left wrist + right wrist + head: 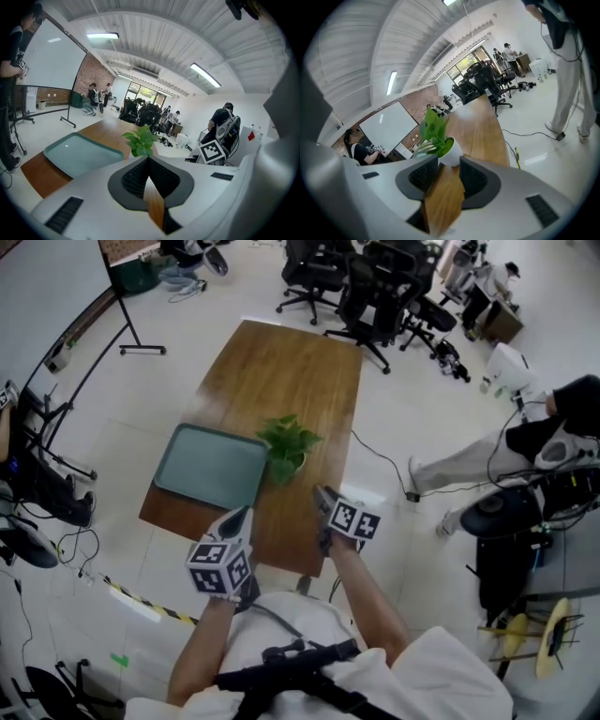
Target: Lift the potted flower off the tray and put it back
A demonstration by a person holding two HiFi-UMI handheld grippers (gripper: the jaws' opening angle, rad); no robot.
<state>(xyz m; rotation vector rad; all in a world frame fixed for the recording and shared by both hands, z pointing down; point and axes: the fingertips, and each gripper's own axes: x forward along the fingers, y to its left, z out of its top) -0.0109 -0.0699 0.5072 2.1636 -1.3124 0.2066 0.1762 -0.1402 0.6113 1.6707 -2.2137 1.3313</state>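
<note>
Potted flower (286, 456) on the table (281, 371), just beside the tray (208, 468).
It stands just ahead of the right gripper (449, 161), whose wide jaws do not touch it; the left gripper (147, 159) has its jaws together, empty.

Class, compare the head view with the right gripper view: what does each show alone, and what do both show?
Head view only: the left gripper and right gripper together, and the tray seen whole. Right gripper view only: the white pot of the potted flower just beyond open, empty jaws, and ceiling lights. Both: the flower's leaves, the wooden table, office chairs.
</note>
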